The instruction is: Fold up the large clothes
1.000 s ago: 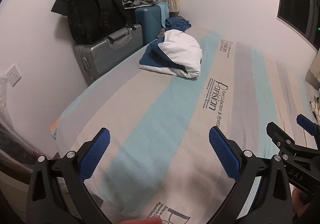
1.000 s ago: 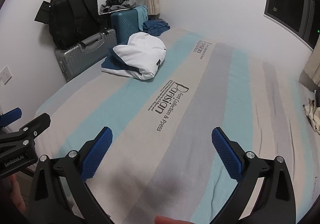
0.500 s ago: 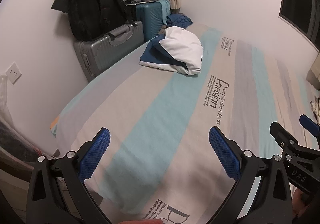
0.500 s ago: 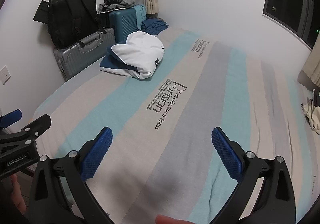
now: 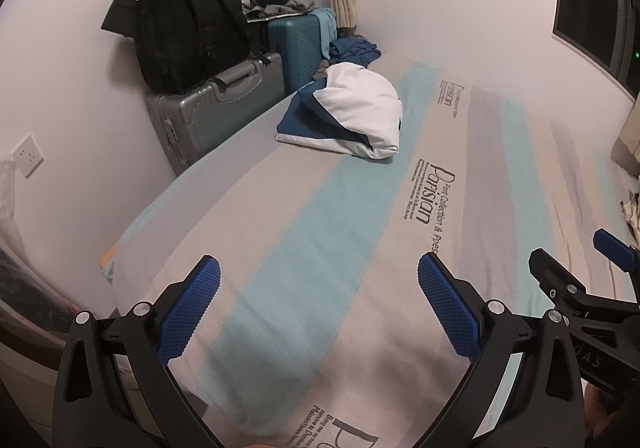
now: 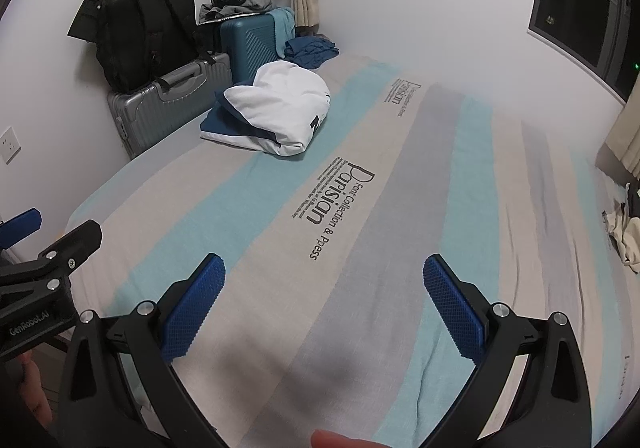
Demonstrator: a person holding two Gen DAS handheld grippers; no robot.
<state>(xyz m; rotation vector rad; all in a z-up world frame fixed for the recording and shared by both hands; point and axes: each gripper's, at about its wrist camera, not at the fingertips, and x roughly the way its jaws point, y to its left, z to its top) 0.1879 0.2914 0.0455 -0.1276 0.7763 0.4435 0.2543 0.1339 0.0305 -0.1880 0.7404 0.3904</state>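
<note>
Both units hang above the near end of the bed (image 5: 304, 232), which is covered by a striped sheet (image 6: 472, 176) in beige, light blue and grey with printed lettering. The left gripper (image 5: 319, 294) has its fingers (image 5: 188, 312) spread wide with nothing between them; the right gripper (image 6: 324, 294) is likewise spread wide and empty. The white and navy garment (image 5: 356, 116) lies bundled at the far left part of the bed, well apart from both grippers, touching neither. Just beyond it lies a dark blue cloth (image 6: 310, 50). Beside the bed against the wall stand a silver suitcase (image 5: 216, 108), carrying a black backpack (image 5: 188, 36), and a teal suitcase (image 6: 250, 42).
</note>
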